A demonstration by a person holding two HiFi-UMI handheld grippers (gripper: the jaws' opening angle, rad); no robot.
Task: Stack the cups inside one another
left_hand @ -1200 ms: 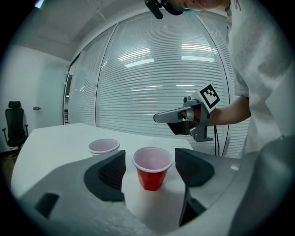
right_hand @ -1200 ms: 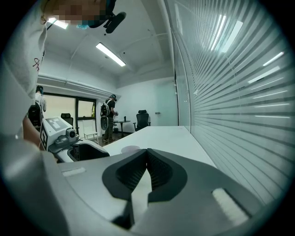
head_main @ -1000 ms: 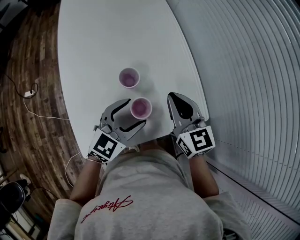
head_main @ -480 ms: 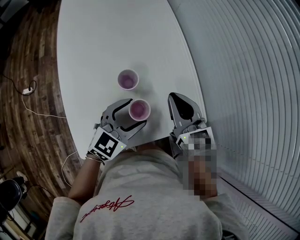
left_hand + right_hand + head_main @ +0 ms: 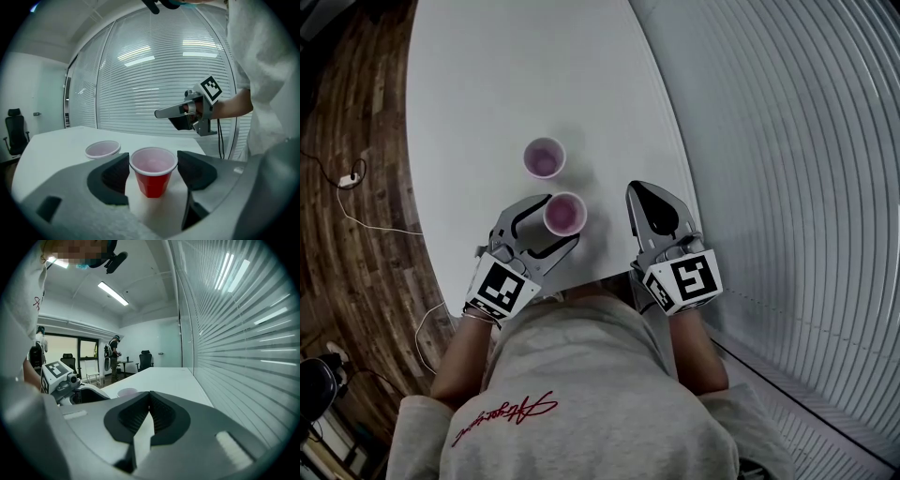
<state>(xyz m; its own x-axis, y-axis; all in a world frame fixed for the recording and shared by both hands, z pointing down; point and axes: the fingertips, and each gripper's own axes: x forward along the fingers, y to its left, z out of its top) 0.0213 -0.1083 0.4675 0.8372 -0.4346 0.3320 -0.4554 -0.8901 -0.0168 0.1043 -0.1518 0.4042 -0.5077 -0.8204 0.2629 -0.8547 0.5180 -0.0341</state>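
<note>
We record a light grey sweatshirt [image 5: 591, 375] with red script lettering [image 5: 502, 417]; left gripper [image 5: 561, 219] and right gripper [image 5: 637, 192] — grey moulded shells, black ribbed pads [image 5: 161, 416] — each carrying a white cube with black square markers [image 5: 686, 281].

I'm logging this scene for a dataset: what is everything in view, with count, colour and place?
near cup: 1, red outside, pale inside, upright on the table between the left gripper's jaws
far cup: 1, pale inside, upright just beyond the near cup
table: 1, white, under both cups
floor: brown wood, left of the table
cable: 1, white, on the floor
blinds: pale grey, right of the table
office chairs: at least two, black, far background
sweatshirt: 1, grey, on the person
left gripper: 1, grey, jaws apart
right gripper: 1, grey, jaws shut, empty
</note>
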